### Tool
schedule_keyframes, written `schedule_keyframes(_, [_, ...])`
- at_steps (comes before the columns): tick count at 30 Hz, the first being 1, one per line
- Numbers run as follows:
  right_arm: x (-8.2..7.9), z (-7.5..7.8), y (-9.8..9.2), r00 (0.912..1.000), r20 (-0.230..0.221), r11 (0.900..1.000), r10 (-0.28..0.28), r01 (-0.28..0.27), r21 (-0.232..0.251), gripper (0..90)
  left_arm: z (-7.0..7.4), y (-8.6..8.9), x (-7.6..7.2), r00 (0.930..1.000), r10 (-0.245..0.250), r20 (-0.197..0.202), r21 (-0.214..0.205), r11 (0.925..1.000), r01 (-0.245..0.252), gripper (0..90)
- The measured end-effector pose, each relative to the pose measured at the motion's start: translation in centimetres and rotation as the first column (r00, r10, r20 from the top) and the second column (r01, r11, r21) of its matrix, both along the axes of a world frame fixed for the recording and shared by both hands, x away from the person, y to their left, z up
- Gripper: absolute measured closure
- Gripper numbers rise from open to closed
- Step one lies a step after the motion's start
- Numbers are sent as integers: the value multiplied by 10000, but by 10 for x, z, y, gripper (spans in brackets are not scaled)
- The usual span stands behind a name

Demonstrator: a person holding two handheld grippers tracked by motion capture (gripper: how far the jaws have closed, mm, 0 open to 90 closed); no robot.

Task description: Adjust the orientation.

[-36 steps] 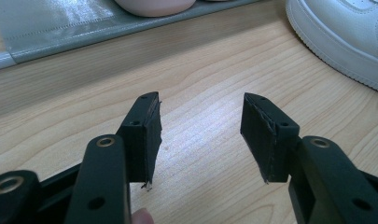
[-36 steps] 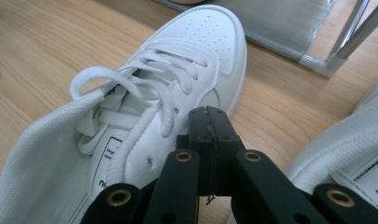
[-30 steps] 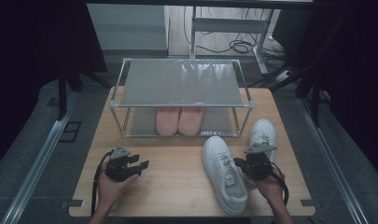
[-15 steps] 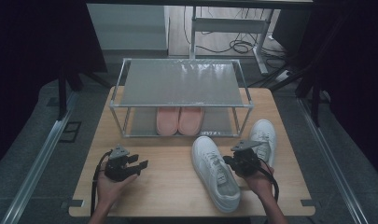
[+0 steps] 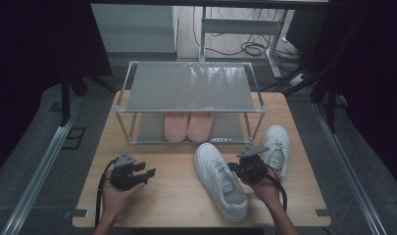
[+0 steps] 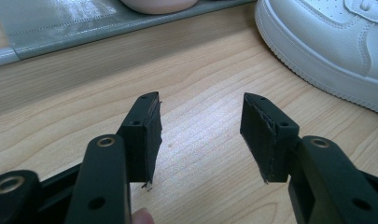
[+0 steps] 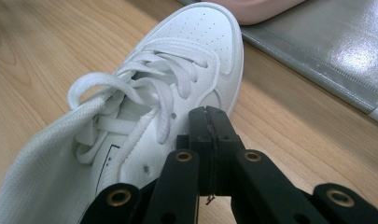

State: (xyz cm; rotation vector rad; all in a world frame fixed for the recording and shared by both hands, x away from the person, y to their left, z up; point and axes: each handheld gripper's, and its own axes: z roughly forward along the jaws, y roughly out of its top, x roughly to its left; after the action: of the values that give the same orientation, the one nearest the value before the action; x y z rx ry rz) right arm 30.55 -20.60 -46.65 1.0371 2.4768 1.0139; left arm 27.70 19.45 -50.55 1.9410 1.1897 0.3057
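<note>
Trouble ahead: right hand-held gripper (image 7: 210,116), shut and empty beside the sneaker (image 5: 219,178), could shove it askew; left hand-held gripper (image 6: 200,135) gapes idle.

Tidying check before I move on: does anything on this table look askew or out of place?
Yes. The nearer white sneaker lies slanted across the table, away from its mate, while the pink slippers sit neatly paired in the rack.

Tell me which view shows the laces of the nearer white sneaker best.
The right gripper view: the laces of the nearer white sneaker sit close up, each loop distinct. The high view shows that sneaker whole, its laces small and blurred. The left gripper view catches its sole edge and a bit of lace.
</note>
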Motion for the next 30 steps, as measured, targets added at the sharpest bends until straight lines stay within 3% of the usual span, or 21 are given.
schedule_keyframes(8, [0,1,-5,9999,46,9998,-127,126,159,896,0,-1,0,10000,-14,-2,25,10000,14,482])
schedule_keyframes(11, [-4,5,-12,9988,371,9978,-330,307,595,881,0,1,0,10000,51,32,40,10000,-51,482])
schedule_keyframes(18, [-21,16,-35,9955,744,9831,-589,448,1777,869,0,-2,-1,10000,17,98,176,9998,-19,480])
schedule_keyframes(30, [-50,13,-62,9902,1120,9626,-834,510,2661,793,-1,-1,-1,10000,53,12,85,9999,-53,480])
